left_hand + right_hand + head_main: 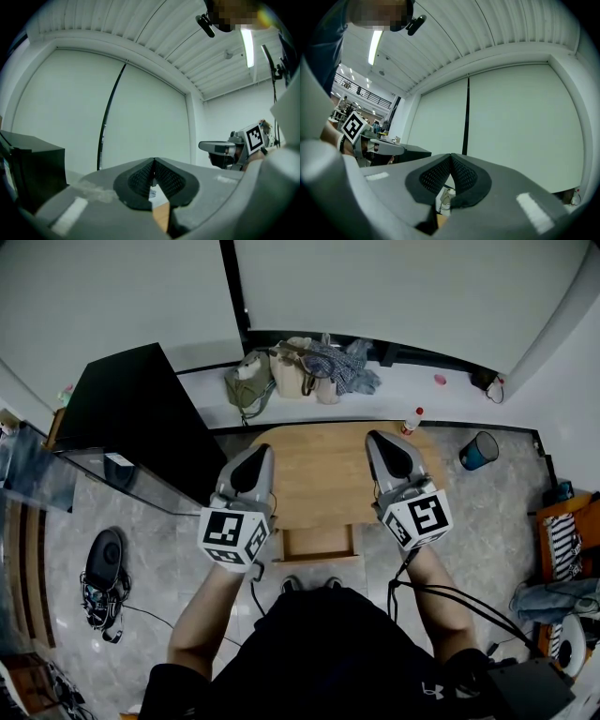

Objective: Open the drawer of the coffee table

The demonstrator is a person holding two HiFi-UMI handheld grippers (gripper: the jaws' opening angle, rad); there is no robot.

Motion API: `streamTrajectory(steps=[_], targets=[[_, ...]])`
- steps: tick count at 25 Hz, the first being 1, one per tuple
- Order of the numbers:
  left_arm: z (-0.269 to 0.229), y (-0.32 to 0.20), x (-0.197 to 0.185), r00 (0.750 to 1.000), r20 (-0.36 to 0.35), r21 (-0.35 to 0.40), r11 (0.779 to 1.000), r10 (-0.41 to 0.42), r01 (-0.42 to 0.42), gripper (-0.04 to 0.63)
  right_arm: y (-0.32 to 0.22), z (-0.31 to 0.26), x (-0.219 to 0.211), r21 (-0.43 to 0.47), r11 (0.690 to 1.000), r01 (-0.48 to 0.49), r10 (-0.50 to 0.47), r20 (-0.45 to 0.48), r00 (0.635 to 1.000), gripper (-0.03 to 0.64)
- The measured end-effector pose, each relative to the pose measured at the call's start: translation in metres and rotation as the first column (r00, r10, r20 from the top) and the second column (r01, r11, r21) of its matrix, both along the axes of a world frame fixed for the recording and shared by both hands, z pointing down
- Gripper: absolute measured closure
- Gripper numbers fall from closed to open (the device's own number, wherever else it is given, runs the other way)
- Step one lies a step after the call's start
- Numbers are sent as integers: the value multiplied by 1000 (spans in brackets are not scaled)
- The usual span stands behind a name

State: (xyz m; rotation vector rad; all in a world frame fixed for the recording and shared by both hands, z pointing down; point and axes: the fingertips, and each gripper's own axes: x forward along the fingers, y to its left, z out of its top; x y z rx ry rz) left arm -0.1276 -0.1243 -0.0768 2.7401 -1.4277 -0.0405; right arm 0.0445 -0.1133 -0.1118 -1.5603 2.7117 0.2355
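left tongs (262, 452) and right tongs (377, 439), clenched empty, over coffee table (319, 479); bags (286, 371), bin (478, 450) beyond.

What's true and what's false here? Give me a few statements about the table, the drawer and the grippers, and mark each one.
1. Both grippers are shut and empty. True: the left gripper and the right gripper each have their jaws together with nothing between them.
2. The drawer is closed. False: the drawer stands pulled out toward the person.
3. A blue bin stands on the floor right of the table. True: the bin is beside the table.
4. The left gripper grips the drawer. False: it is held over the table's left edge, clear of the drawer.
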Motion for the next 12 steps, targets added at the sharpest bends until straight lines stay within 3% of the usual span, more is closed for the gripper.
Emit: streamTrajectory(steps=[12], targets=[[6,4,-6,1000,-5,-14,1000,-4,4,594,4,4,-2,-7,1000,-16,17,13,1000,617]])
